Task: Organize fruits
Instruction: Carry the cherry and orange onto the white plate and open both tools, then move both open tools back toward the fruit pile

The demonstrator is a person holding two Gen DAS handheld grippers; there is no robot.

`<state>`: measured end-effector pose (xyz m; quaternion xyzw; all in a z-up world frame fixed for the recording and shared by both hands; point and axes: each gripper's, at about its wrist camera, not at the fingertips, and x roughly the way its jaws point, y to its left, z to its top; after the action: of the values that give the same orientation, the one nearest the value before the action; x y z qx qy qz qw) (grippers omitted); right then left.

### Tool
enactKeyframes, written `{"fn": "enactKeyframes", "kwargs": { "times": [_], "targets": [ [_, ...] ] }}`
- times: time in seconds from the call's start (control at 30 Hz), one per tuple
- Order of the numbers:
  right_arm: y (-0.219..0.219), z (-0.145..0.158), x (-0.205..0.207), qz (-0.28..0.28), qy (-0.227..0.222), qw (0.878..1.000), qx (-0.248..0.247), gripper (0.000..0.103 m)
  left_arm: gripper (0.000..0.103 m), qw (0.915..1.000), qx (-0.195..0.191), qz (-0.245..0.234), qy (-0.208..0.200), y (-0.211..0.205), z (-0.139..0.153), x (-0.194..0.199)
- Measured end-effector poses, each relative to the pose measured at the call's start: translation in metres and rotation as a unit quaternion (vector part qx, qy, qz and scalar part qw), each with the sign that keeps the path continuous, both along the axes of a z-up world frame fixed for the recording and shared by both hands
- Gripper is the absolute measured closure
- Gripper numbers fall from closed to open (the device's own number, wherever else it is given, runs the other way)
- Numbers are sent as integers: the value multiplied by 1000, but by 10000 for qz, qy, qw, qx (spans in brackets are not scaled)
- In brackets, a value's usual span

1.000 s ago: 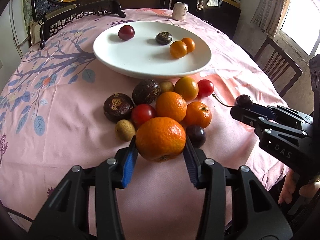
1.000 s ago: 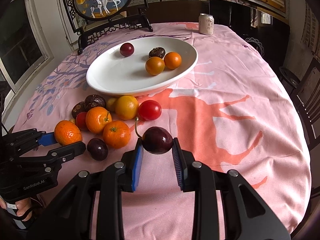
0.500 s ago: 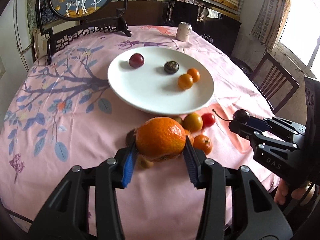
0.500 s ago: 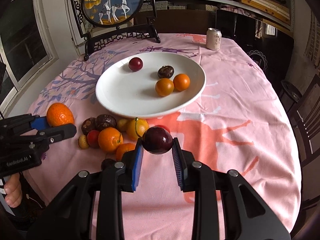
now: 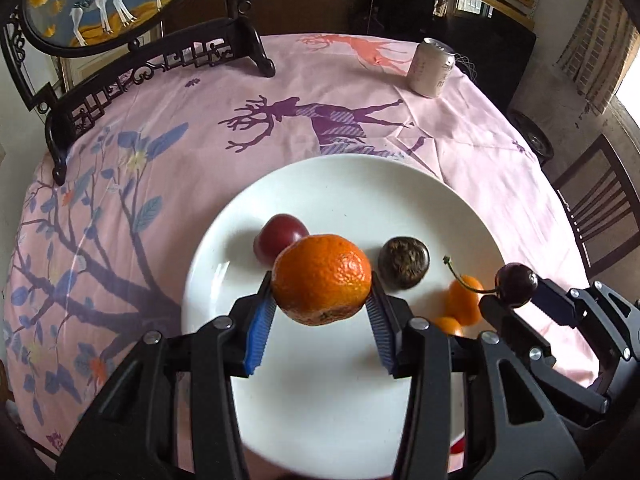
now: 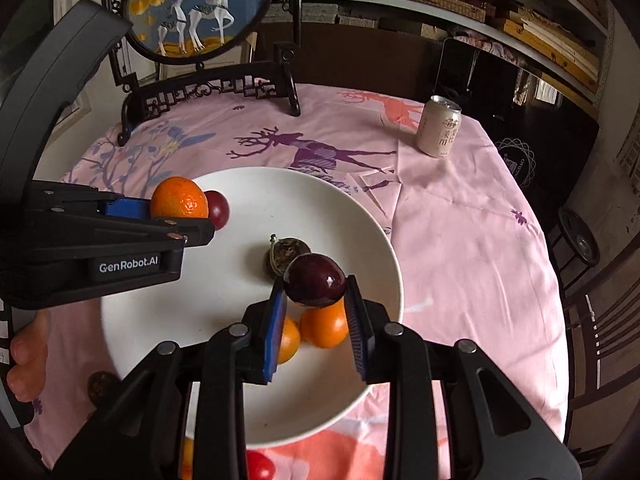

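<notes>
Both grippers have moved from the loose fruit pile at the near table edge to over the white plate (image 5: 344,420); the pile has mostly dropped out of view. Left gripper (image 5: 321,312) pinches a mandarin orange (image 5: 322,279) between its blue pads, held above the plate's left-centre, in front of a dark red plum (image 5: 276,234) lying on the plate. Right gripper (image 6: 314,312) pinches a dark cherry (image 6: 315,280), stem pointing up-left, above the plate's right half. Readable text: "GenRobot.AI" in white on the left gripper body, left middle of the right wrist view. Beige drink can (image 6: 439,126) stands upper right on the pink tablecloth (image 6: 460,240); it carries dark characters I can't read. Plate contents in the left wrist view: plum left of centre, a dark wrinkled passion fruit (image 5: 404,263) right of centre, and two small oranges (image 5: 464,306) near the right rim, partly hidden by the right gripper. In the right wrist view those two oranges sit directly below the cherry, side by side and apparently touching. Off the plate, bottom of the right wrist view: a red cherry tomato (image 6: 260,466) and a dark round fruit (image 6: 102,386) at the lower left rim. A framed deer screen (image 6: 198,4) on a black carved stand sits at upper left.
</notes>
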<state>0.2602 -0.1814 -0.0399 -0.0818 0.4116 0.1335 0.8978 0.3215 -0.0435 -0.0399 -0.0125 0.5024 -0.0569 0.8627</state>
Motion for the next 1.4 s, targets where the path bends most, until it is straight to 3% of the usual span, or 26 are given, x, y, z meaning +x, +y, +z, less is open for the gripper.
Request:
{"fn": "enactKeyframes", "kwargs": {
  "times": [0.23,0.3,0.37,0.43,0.63,0.83,1.07,1.4],
  "targets": [
    [-3,-19,34,-51,174,9998,-86,73,57,9999,-38,-91,47,-9,-8,28],
    [1,-20,36,-57,139,9997,-210,54,55,9997,-180,-140,123,-8,-6,29],
    [-1,-15,31,-100,40,9997,-238,51,45,9997,-184,-139,-26,-4,3,22],
    [-5,-8,21,-103,14,9997,-221,51,34,9994,-172,-163,-254,1,17,7],
    [-21,17,-55,-157,-45,9998,79,49,22,9961,-237,-184,-825,22,48,-79],
    [-25,16,-146,-69,-45,9992,399,49,19,9925,-293,60,-1182,46,38,-177],
    [-10,15,-196,54,-156,9990,406,49,19,9935,-49,403,-1059,68,5,-232],
    [24,-30,-213,468,461,9959,624,49,19,9973,60,394,-616,78,-34,-256]
  ]
}}
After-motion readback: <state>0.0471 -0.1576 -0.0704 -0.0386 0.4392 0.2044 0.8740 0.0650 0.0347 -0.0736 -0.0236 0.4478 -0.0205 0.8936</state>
